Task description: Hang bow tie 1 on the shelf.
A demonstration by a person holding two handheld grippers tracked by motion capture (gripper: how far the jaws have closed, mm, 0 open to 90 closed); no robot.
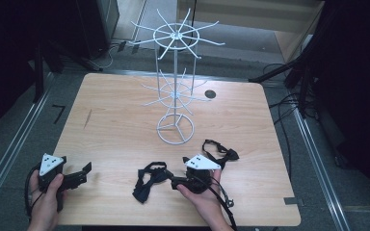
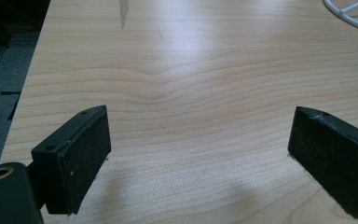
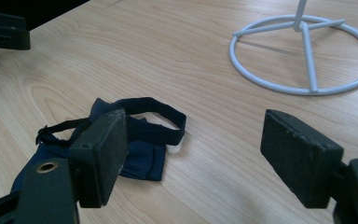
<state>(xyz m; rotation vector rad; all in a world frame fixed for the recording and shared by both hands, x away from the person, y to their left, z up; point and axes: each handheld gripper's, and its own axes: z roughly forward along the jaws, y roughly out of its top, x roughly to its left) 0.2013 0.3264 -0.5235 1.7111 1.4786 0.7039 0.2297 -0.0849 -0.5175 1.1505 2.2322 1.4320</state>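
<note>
Right gripper (image 3: pixel 191 158) jaws apart, held low beside the dark bow tie (image 3: pixel 135 135) lying flat on the bench (image 1: pixel 115 130). Left gripper (image 2: pixel 198 154) jaws apart, nothing between. Risk judged: only the thin strap is pinched, so the tie dangles or slips.

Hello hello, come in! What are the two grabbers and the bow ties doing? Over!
Left gripper open, over bare table. Right gripper open, beside near bow tie. Second bow tie behind the right gripper. White rack standing empty.

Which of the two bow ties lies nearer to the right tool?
The dark blue bow tie, just ahead of the open right tool; the black bow tie lies behind it.
</note>
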